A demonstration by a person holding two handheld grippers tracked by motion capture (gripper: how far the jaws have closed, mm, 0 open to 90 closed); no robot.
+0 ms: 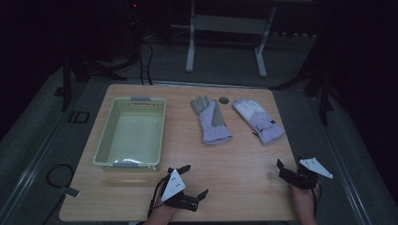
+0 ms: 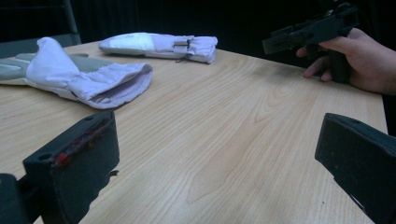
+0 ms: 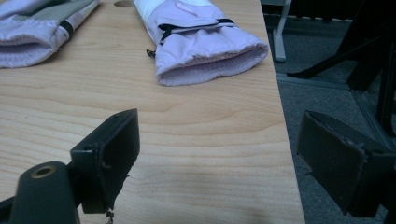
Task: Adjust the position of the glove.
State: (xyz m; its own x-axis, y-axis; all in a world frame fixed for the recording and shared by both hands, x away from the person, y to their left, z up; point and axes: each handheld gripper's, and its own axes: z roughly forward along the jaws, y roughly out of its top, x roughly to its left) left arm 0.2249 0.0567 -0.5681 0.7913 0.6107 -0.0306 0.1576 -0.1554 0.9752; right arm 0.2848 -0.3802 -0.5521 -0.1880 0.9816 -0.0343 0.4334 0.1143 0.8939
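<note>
Two pale lilac winter gloves lie on the wooden table with their cuffs towards me. The left glove (image 1: 210, 119) has a grey palm, and the right glove (image 1: 259, 119) has a white back and a black strap. My left gripper (image 1: 195, 180) rests near the front edge, open and holding nothing. In the left gripper view its jaws (image 2: 215, 158) stand wide apart, with the grey-palmed glove (image 2: 88, 77) ahead to the left and the strapped glove (image 2: 159, 45) beyond it. My right gripper (image 1: 290, 165) is open at the front right corner. The strapped glove (image 3: 205, 42) lies ahead of its jaws (image 3: 224, 156).
A pale green plastic basket (image 1: 105, 140), with nothing in it, stands on the left half of the table. A small round dark cable hole (image 1: 224, 99) sits between the gloves' fingertips. The table's right edge (image 3: 280, 121) runs close beside my right gripper. A hand (image 2: 364, 60) holds that gripper.
</note>
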